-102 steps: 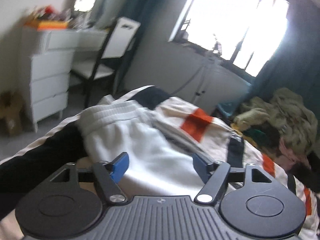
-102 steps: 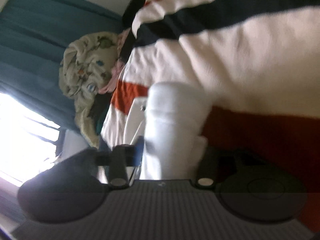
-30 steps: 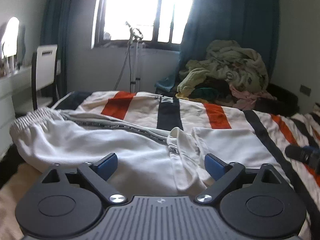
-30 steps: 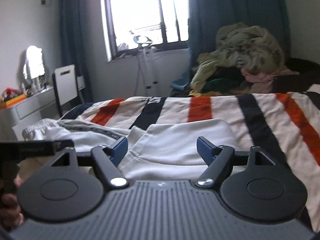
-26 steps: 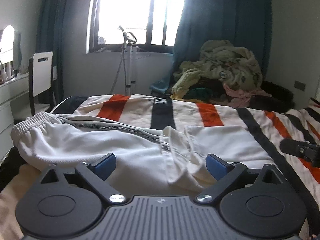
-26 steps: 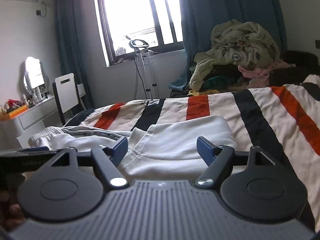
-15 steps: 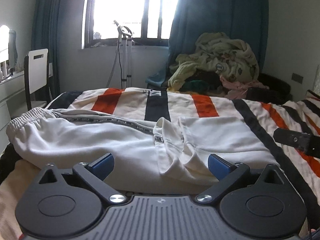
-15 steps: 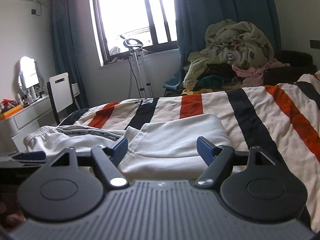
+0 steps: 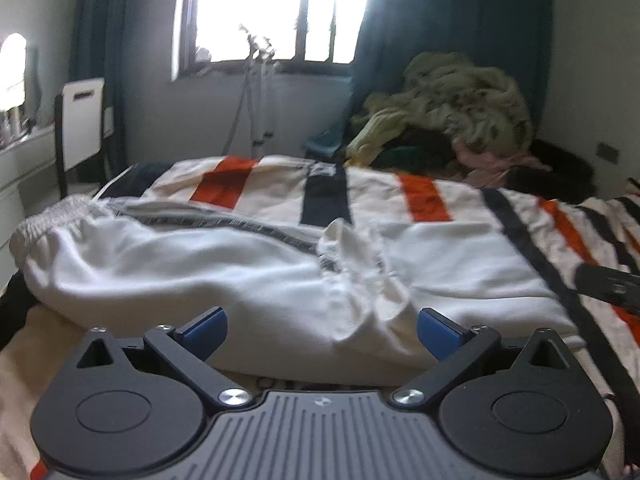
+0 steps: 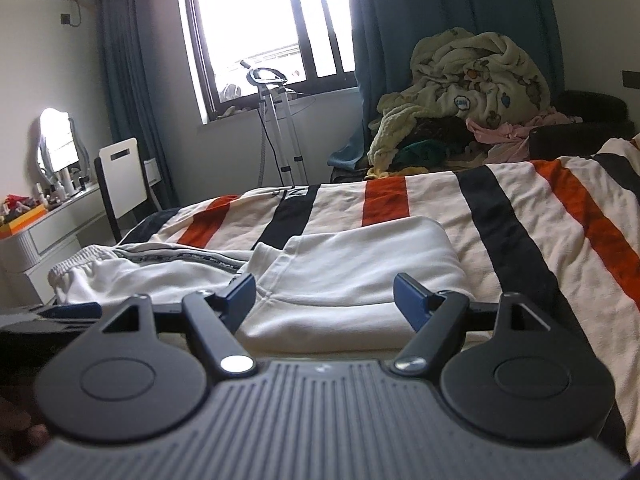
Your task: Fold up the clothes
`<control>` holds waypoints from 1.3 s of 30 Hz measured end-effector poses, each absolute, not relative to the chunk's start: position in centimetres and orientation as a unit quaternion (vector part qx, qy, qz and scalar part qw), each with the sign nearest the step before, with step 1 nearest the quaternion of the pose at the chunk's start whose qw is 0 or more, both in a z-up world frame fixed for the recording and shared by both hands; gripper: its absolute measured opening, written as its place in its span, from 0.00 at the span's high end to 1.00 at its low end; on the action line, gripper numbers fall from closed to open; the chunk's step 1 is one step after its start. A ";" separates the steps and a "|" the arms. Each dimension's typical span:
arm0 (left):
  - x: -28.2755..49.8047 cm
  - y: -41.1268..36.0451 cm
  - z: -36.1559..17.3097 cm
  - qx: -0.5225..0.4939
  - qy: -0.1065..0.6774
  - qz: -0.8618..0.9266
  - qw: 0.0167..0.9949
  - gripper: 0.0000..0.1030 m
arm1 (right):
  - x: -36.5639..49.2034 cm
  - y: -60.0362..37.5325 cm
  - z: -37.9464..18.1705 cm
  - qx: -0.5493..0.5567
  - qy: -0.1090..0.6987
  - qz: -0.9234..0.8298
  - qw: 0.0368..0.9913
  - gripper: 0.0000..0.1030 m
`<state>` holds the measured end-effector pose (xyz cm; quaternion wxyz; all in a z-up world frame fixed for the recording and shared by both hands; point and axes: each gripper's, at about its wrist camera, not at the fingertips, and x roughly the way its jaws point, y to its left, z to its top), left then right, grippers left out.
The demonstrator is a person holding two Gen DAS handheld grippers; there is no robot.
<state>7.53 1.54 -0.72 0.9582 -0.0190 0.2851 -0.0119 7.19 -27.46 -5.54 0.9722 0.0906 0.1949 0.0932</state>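
- Striped bedding in cream, orange and black, the bedspread (image 10: 520, 216), fills the near ground and carries the work.
- Nearest the lenses, the left gripper (image 9: 322, 330) hovers at the near edge of the cloth with its blue pads spread wide and nothing between them; the right gripper (image 10: 325, 294) is likewise spread and empty, low over the folded part.
- Just beyond them lie the white trousers (image 9: 208, 268), flat on the bedspread, already doubled over once by the look of it.
- Their long axis runs left to right across both views: the elastic waistband (image 9: 48, 220) points left toward the bed edge, and the turned-back leg end (image 10: 372, 256) lies on the right.
- Judging by the soft creases, the fabric is light, limp and will sag and slide when lifted; pinching both layers at the thick bunched hem or at the waistband looks like the surest hold.
- Farther off, a heap of laundry (image 10: 476, 80) sits by the curtain, with a chair (image 10: 122, 176) and the bright window (image 10: 268, 28) behind.
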 end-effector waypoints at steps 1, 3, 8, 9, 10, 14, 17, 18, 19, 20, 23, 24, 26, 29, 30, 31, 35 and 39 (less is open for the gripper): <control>7.9 1.8 -0.9 -0.022 0.291 -0.005 0.957 0.01 | 7.2 -27.5 -5.5 0.090 0.195 0.094 0.972 0.25; 9.0 2.9 -1.4 -0.038 0.305 0.009 0.952 0.01 | 7.2 -27.5 -5.5 0.088 0.196 0.095 0.972 0.25; 12.7 8.6 -2.0 -0.134 0.327 0.050 0.934 0.01 | 7.1 -27.5 -5.7 0.088 0.201 0.090 0.972 0.25; 13.7 10.1 -2.0 -0.157 0.328 0.062 0.930 0.01 | 7.1 -27.5 -5.8 0.089 0.203 0.089 0.971 0.25; 14.5 11.6 -1.9 -0.175 0.334 0.074 0.923 0.01 | 7.1 -27.5 -6.0 0.089 0.206 0.088 0.971 0.25; 15.1 18.1 -1.9 -0.256 0.322 0.147 0.900 0.01 | 7.3 -27.7 -6.6 0.083 0.214 0.079 0.970 0.25; 13.2 22.7 -2.5 -0.337 0.304 0.228 0.862 0.01 | 8.0 -28.1 -7.2 0.089 0.227 0.068 0.967 0.25; 12.5 24.0 -2.7 -0.366 0.300 0.241 0.847 0.01 | 8.2 -28.2 -7.4 0.095 0.232 0.068 0.966 0.25; 12.1 25.0 -2.9 -0.390 0.292 0.243 0.839 0.01 | 8.4 -28.3 -7.6 0.099 0.235 0.067 0.965 0.25; 11.7 26.0 -3.1 -0.414 0.284 0.246 0.829 0.01 | 8.7 -28.3 -7.8 0.100 0.239 0.067 0.964 0.25; 12.5 28.3 -4.5 -0.455 0.285 0.252 0.805 0.03 | 9.4 -28.2 -8.4 0.101 0.249 0.059 0.961 0.25; 13.2 28.9 -5.0 -0.462 0.289 0.255 0.799 0.04 | 9.7 -28.2 -8.8 0.105 0.252 0.060 0.960 0.25; 14.3 29.9 -5.9 -0.471 0.282 0.263 0.794 0.09 | 10.6 -28.1 -9.4 0.113 0.263 0.066 0.956 0.25; 15.3 30.6 -6.0 -0.456 0.255 0.280 0.805 0.16 | 11.9 -27.6 -10.3 0.101 0.268 0.060 0.956 0.25; 15.7 30.8 -5.9 -0.445 0.250 0.289 0.810 0.21 | 12.3 -27.4 -10.5 0.093 0.267 0.056 0.957 0.25; 16.2 31.0 -5.7 -0.430 0.241 0.293 0.819 0.35 | 12.6 -27.3 -10.7 0.090 0.266 0.054 0.958 0.25; 17.6 30.9 -5.1 -0.386 0.231 0.295 0.843 0.68 | 14.1 -27.6 -11.4 0.110 0.265 0.047 0.957 0.25; 18.0 26.4 -2.6 -0.273 0.195 0.328 0.883 0.83 | 14.8 -29.3 -11.9 0.160 0.277 0.024 0.947 0.25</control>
